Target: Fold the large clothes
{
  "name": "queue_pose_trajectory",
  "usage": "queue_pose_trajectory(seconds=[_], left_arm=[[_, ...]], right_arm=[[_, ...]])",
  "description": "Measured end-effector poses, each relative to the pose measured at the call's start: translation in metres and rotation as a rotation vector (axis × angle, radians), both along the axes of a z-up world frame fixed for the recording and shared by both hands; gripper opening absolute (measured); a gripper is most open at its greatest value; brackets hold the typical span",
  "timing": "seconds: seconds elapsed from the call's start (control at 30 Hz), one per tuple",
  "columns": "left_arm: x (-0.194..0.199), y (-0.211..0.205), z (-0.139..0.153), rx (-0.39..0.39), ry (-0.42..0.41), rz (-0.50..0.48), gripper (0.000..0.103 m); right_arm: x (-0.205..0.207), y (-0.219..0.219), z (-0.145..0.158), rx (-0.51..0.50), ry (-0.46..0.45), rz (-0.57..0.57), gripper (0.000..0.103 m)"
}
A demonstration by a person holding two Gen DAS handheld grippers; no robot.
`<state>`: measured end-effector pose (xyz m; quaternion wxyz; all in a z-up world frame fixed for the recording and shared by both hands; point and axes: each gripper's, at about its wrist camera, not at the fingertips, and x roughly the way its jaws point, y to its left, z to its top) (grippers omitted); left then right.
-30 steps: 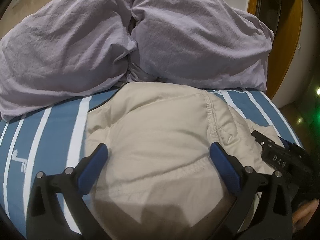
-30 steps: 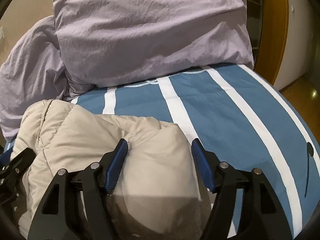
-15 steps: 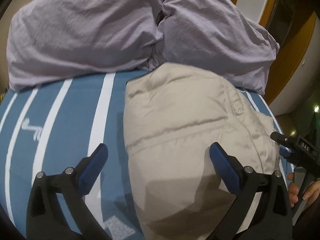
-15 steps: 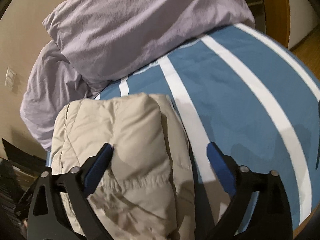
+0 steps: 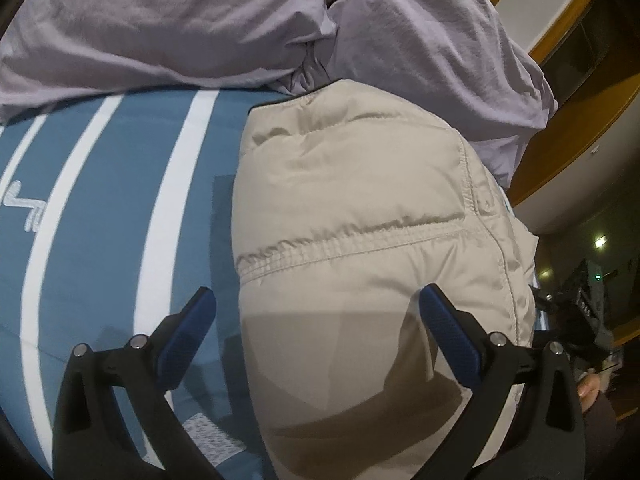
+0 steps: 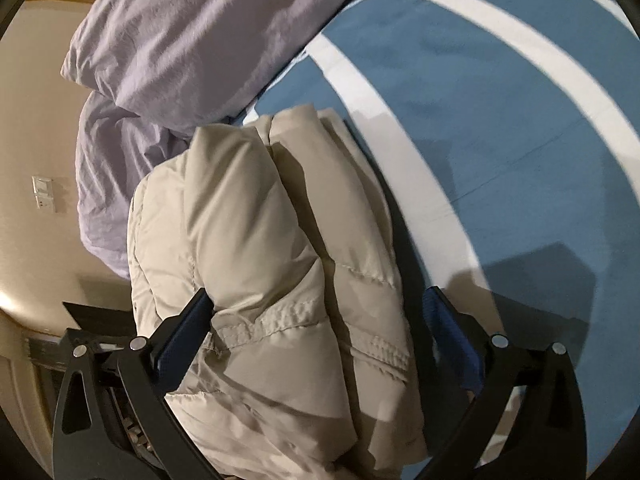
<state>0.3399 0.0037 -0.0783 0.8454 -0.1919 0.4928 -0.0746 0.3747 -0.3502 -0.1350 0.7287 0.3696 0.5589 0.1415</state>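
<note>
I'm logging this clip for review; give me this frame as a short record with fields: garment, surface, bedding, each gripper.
garment: beige puffer jacket, folded into a thick bundle, lying on the bed
surface: blue sheet with white stripes
bedding: lilac pillows bunched behind the jacket
left gripper: open, above the jacket's near end, nothing held
right gripper: open wide, jaws have just been opening; jacket between the fingers but not pinched
fold state: bundle looks finished and released

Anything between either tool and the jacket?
Nothing visible. The folded jacket lies right under the open left tool and the open right tool; the pillows sit behind it.
</note>
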Motion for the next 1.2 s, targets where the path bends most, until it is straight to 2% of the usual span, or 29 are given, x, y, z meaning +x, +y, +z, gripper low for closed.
queue_pose_trajectory(seconds=[0.27, 0.83, 0.93, 1.0, 1.1, 1.2], left_arm=[[0.015, 0.007, -0.017, -0.157, 0.051, 0.008, 0.101], [0.023, 0.024, -0.029, -0.302, 0.081, 0.04, 0.101], [0.023, 0.025, -0.026, -0.31, 0.079, 0.043, 0.098], [0.023, 0.027, -0.022, -0.32, 0.069, 0.042, 0.087], [0.026, 0.034, -0.014, -0.332, 0.055, 0.042, 0.075], [0.033, 0.047, -0.005, -0.334, 0.042, 0.051, 0.071]], right_arm=[[0.006, 0.008, -0.013, 0.105, 0.032, 0.024, 0.102], [0.009, 0.011, -0.015, 0.162, 0.021, 0.046, 0.097], [0.007, 0.011, -0.012, 0.185, -0.002, 0.041, 0.086], [0.005, 0.009, -0.009, 0.2, -0.022, 0.044, 0.074], [0.006, 0.01, -0.003, 0.22, -0.05, 0.053, 0.065], [0.015, 0.022, 0.002, 0.226, -0.064, 0.068, 0.062]])
